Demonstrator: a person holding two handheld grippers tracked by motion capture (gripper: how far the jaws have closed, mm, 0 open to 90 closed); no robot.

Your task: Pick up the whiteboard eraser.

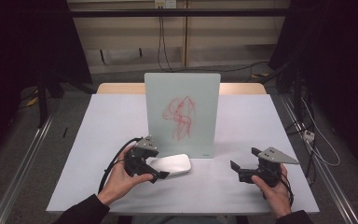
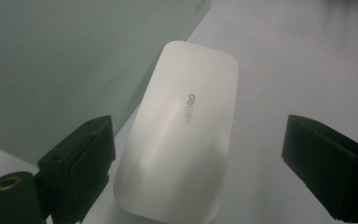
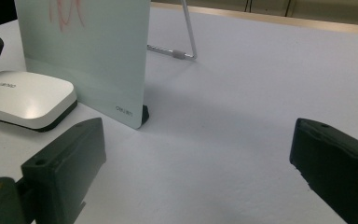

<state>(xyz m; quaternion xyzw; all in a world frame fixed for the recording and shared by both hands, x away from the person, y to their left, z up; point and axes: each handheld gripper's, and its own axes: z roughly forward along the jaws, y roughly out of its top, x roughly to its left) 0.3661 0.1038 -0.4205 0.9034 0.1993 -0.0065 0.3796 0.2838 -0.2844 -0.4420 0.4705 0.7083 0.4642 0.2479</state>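
Left gripper (image 1: pixel 161 176): held in the person's left hand (image 1: pixel 121 179), its fingers (image 2: pixel 81 161) spread wide, nothing pressed between the pads.
Eraser (image 2: pixel 179 130): a white, rounded block with a dark underside and small grey lettering on top; it lies flat on the table, its near end between the left fingers. It sits close beside the left-hand finger in the left gripper view, contact not clear, and well apart from the other finger.
Board (image 1: pixel 182 112): a pale frosted drawing board standing upright just beyond the eraser, red scribble (image 1: pixel 181 116) on its face. In the left gripper view its lower edge runs just past the left-hand finger, beside the eraser's long side.
Right gripper (image 1: pixel 237 170): held in the person's right hand (image 1: pixel 275 186), fingers (image 3: pixel 63 175) open with bare table between them.
Board from the right fingers: ahead and to the left in the right gripper view, its near corner resting on a small dark foot (image 3: pixel 144 114), a thin metal stand (image 3: pixel 189 35) behind it.
Eraser from the right fingers: farther left, beyond the left-hand finger, well apart.
Table (image 1: pixel 242 121): a light grey surface carrying board and eraser.
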